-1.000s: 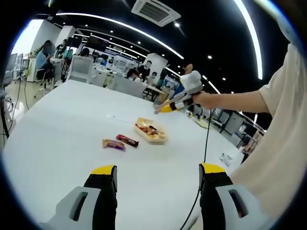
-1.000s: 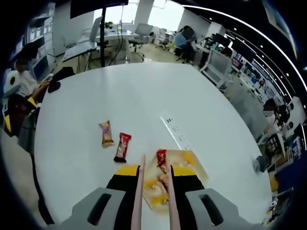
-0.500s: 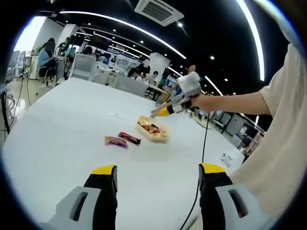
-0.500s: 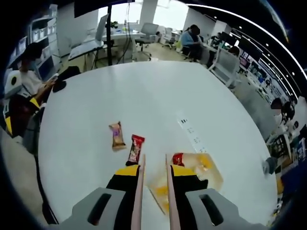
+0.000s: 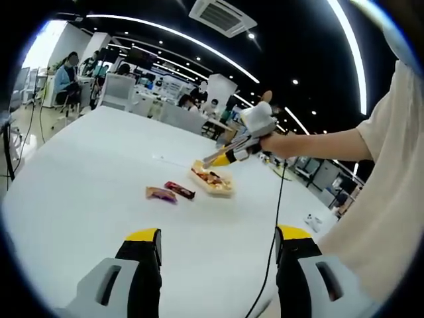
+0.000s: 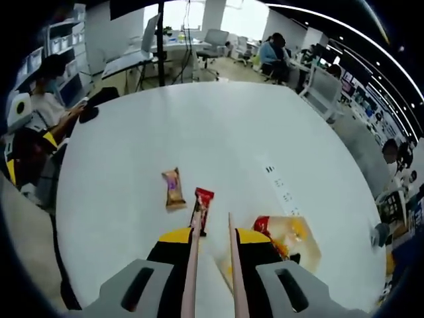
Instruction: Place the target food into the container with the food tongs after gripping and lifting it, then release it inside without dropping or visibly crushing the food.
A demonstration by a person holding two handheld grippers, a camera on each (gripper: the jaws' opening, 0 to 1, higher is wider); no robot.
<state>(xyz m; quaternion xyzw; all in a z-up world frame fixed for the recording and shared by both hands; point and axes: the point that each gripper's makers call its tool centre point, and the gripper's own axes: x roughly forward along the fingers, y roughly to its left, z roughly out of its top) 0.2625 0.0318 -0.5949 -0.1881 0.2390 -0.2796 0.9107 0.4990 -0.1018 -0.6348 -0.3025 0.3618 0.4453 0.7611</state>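
A red snack packet [image 6: 201, 208] and a brown one [image 6: 173, 189] lie on the white table [image 6: 199, 132]. A clear container [image 6: 296, 242] with food in it sits to their right. My right gripper [image 6: 215, 238] is shut on the food tongs [image 6: 192, 258]. The tong arms stand apart with nothing between them, and the left tip is just over the red packet. From the left gripper view, a hand holds the right gripper [image 5: 233, 154] above the container [image 5: 212, 181], beside the red packet [image 5: 180, 190] and brown packet [image 5: 159, 193]. My left gripper [image 5: 218, 242] is open above the near table.
A white power strip [image 6: 281, 186] lies on the table beyond the container. A black cable [image 5: 278, 205] hangs from the right gripper. A person's arm and pale sleeve [image 5: 384, 165] come in from the right. Seated people and desks ring the table.
The right gripper has carried the tongs left, from over the container to the red packet. The left gripper has stayed open and nearly still.
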